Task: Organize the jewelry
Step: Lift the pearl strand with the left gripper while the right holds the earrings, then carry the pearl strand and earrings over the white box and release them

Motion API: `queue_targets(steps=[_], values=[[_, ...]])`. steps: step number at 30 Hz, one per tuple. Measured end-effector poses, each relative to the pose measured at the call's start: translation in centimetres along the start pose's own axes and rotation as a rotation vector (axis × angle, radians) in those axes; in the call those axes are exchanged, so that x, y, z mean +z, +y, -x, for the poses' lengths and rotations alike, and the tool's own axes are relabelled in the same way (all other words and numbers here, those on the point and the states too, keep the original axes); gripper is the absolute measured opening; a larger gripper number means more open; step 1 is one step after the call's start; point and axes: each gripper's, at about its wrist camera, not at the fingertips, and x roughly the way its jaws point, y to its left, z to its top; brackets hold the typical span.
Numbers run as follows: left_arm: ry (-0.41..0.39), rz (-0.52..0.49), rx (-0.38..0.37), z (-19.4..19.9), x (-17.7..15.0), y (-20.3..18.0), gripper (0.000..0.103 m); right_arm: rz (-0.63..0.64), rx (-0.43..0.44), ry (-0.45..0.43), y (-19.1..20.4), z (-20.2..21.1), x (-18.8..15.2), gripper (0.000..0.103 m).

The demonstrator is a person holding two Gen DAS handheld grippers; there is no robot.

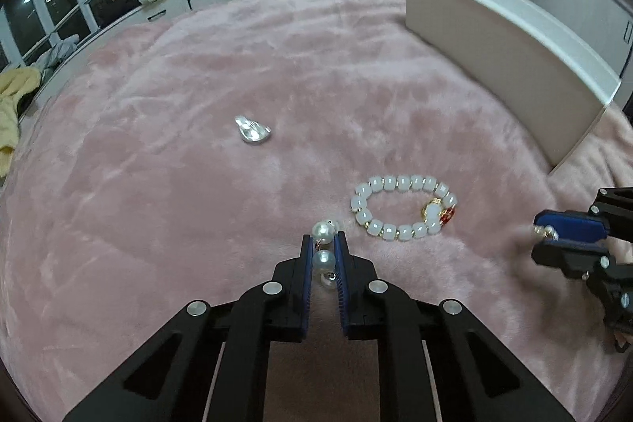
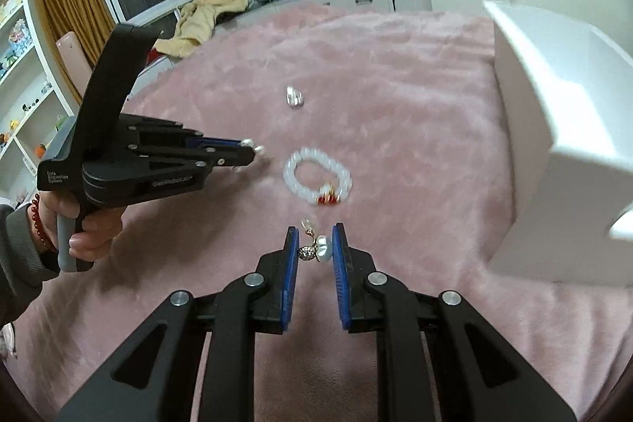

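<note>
Jaws: left gripper (image 1: 322,244) clamped on white pearl drop earring (image 1: 323,258); right gripper (image 2: 314,244) clamped on gold swan-shaped pearl earring (image 2: 314,248) | fluffy pink blanket (image 1: 166,153) | white open box (image 1: 510,58) far right | white bead bracelet with red charm (image 1: 403,208) between grippers | small silver trinket (image 1: 253,133) well apart.

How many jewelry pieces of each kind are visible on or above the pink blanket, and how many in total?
Pearl earring, held in the left gripper: 1
Swan-shaped earring with a pearl, held in the right gripper: 1
White bead bracelet with a red charm, lying on the blanket: 1
Small silver piece, kind unclear: 1
Total: 4
</note>
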Motion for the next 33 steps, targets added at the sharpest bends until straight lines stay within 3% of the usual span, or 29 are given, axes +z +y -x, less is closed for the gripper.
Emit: queue_targets(steps=[16,23,33], values=[[-0.163,-0.029,-0.052,8.3,6.0,-2.6,0.016,0.056,-0.090,-0.090,-2.3,6.8,5.4,0.018],[-0.201,-0.067,-0.075,9.6,8.6,-5.7,0.016,0.033,-0.145,-0.112,-5.2,9.5,6.5,0.018],[-0.220,-0.151,-0.115,9.6,12.7,-11.7,0.016,-0.032,-0.213,-0.128,-10.3,12.2,5.6,0.018]])
